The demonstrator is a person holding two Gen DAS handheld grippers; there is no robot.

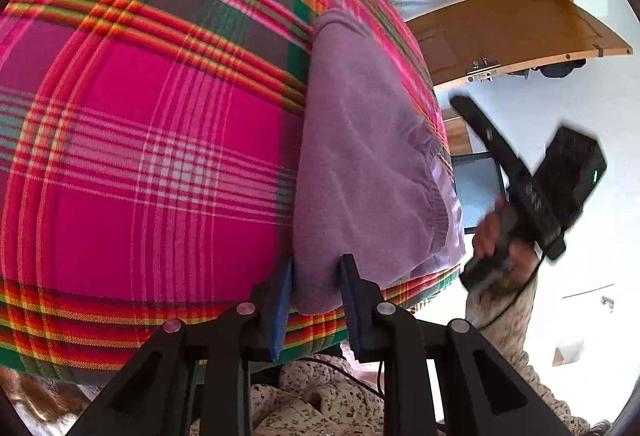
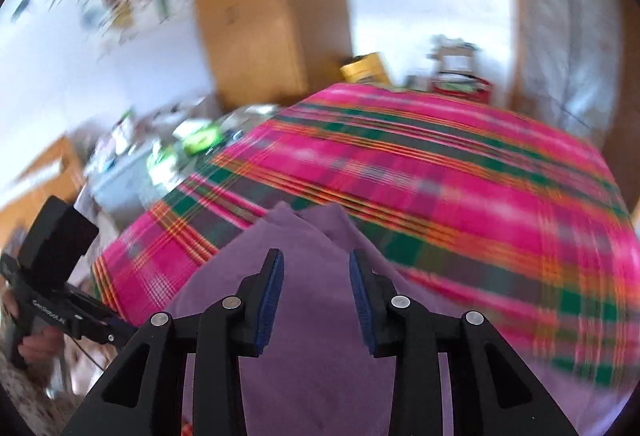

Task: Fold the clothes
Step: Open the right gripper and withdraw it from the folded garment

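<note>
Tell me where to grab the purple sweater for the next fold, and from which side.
Take the purple sweater at its near corner, coming from the bed's near edge: that corner bulges thick and rounded between the left tool pads. The ribbed hem lies along the plaid blanket edge.

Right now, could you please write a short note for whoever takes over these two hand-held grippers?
Left hand-held gripper: jaws astride the near corner of the purple garment; whether the pads press on it cannot be told.
Right hand-held gripper: open, empty, above the garment.
The garment lies folded into a long narrow shape near the edge of the plaid blanket.
Done: some folding, judging by the layers.
Left: probably fold it shorter, then smooth it.
</note>
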